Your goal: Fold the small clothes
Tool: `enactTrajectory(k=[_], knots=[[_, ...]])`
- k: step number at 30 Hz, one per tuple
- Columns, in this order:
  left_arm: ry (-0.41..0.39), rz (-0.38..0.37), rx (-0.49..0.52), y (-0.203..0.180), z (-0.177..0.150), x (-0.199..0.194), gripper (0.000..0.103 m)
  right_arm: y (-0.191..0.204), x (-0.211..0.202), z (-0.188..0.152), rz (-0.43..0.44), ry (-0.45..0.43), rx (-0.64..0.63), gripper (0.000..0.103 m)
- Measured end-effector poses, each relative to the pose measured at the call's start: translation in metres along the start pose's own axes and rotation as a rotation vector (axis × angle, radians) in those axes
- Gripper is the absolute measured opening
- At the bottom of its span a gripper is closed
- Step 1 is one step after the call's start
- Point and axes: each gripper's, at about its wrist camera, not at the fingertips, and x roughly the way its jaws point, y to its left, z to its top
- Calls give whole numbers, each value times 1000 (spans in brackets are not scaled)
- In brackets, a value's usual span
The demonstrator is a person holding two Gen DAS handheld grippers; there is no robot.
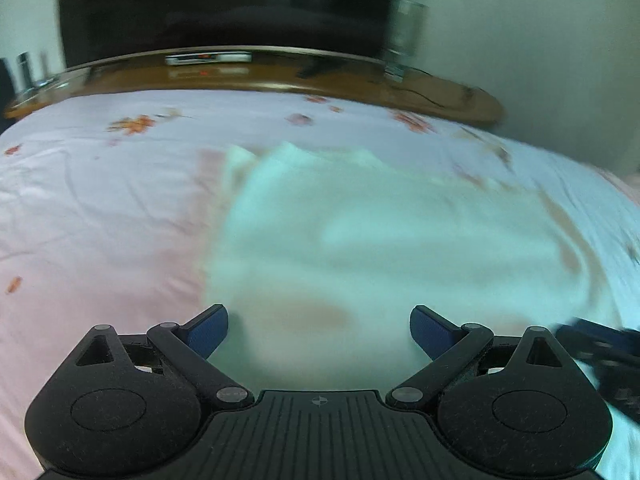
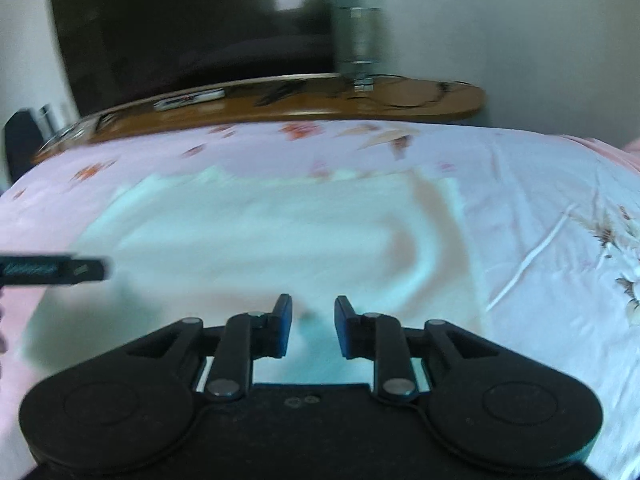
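Black left gripper [image 1: 319, 330] and right gripper [image 2: 313, 322], blue pads, silver screws.

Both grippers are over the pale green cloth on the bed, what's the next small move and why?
Probably lower the left gripper onto the near edge of the pale green garment and pinch it. Its jaws stand wide open with nothing between them, and the right gripper is narrowly open above the same edge. The garment lies spread out on the pink floral bedsheet.

I count one pale green garment [image 1: 360, 232], one floral bed sheet [image 1: 100, 200], two grippers, one dark screen [image 2: 192, 32], one wooden shelf [image 2: 420, 100].
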Motion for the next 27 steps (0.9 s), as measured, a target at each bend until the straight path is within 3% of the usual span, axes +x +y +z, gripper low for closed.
enactTrajectory(k=[5,12,27], knots=[[28,-16,23,-14,-23,-5,97,15,-8,-16,40,38,59,23],[8,24,111,-22,-40,-2,97,21,-8,-31,-20,72,30,30],[18,33,135,-11,-42,-10,97,-30,-17,-38,-154,67,69,29]])
